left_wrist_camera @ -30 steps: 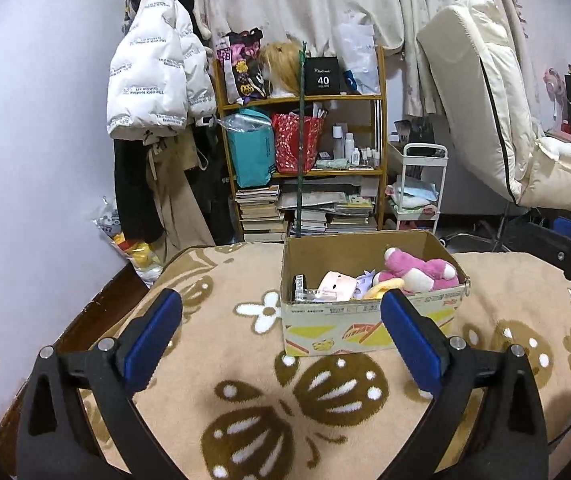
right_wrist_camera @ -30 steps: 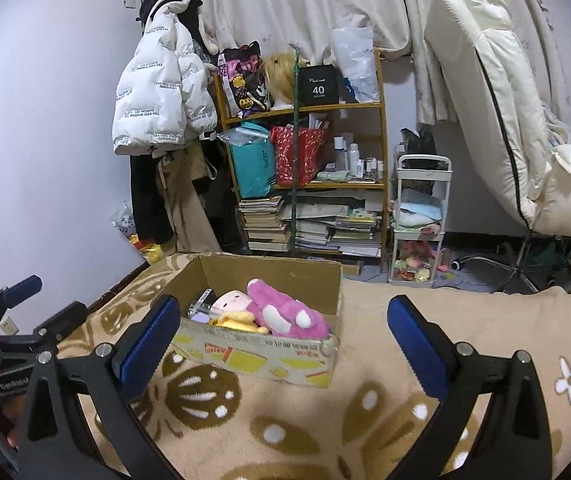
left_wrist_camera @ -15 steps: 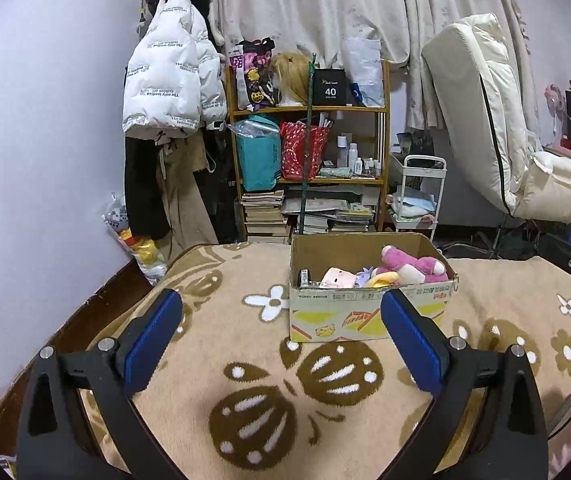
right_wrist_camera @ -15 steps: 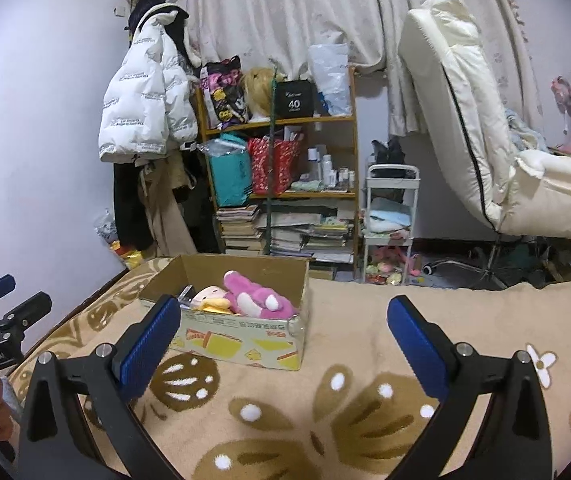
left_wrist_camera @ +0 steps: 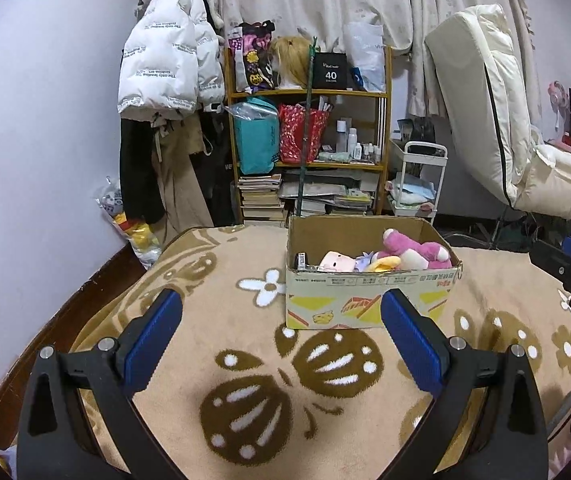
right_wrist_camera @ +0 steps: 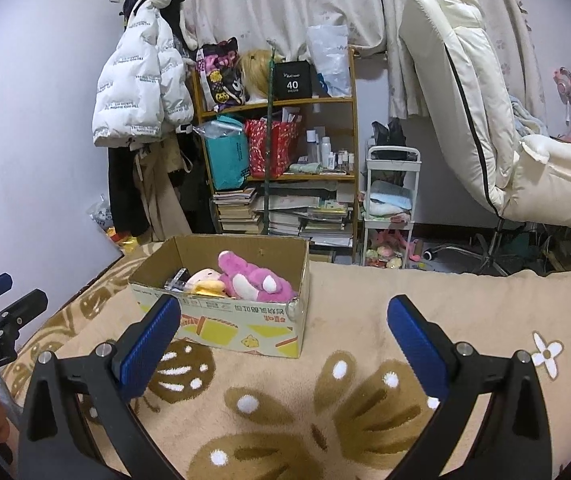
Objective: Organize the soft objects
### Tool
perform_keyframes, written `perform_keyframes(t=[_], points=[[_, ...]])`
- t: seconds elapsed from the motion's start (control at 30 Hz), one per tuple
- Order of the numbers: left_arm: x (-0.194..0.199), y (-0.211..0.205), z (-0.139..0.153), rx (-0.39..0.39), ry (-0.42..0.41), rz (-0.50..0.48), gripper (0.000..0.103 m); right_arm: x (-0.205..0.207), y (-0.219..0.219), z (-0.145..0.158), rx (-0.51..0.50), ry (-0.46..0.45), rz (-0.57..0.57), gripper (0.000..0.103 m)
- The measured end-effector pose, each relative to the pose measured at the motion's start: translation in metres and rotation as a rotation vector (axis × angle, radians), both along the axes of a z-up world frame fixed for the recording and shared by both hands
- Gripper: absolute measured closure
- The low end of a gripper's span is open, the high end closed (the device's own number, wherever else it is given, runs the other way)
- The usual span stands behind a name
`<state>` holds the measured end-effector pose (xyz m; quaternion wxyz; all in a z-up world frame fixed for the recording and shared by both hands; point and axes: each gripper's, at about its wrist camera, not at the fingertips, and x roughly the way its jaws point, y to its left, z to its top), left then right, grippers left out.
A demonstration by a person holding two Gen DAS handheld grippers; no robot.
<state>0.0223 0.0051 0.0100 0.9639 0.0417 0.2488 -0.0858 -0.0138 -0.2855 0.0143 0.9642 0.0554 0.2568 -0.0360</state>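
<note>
- While both claws hang above the beige blanket (left_wrist_camera: 245, 320) with its brown flower pattern, the left claw (left_wrist_camera: 281, 320) is spread wide and grips nothing.
- The right claw (right_wrist_camera: 285, 328) is likewise released, its blue pads well apart and empty.
- A cardboard box (left_wrist_camera: 369, 300) stands open on the blanket, ahead of the left claw and a little to its right; in the right wrist view the box (right_wrist_camera: 237, 324) lies ahead and to the left.
- Inside the box lies a pink plush toy (left_wrist_camera: 417, 250), with a pale pink doll (left_wrist_camera: 335, 261) beside it and a yellow soft piece (left_wrist_camera: 383, 265) between them at the front.
- In the right wrist view the pink plush toy (right_wrist_camera: 253, 278) fills the box's right half.
- Behind the box stands a wooden shelf (left_wrist_camera: 309, 160) with books and bags, a white puffer jacket (left_wrist_camera: 165, 64) hanging to its left.
- A cream chair (right_wrist_camera: 485, 120) leans at the right.
</note>
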Motion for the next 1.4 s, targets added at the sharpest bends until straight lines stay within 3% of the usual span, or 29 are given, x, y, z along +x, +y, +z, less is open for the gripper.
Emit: perform_keyframes(t=[0.7,1.4], points=[[0.012,-0.021,-0.019,0.059,0.034,-0.023,0.004,0.011,-0.005,-0.012,0.013,0.029,-0.011,0.000],[0.014,-0.014,-0.018,0.035,0.039,0.002,0.004,0.013,-0.008,-0.014,0.012,0.031,-0.010,0.000]])
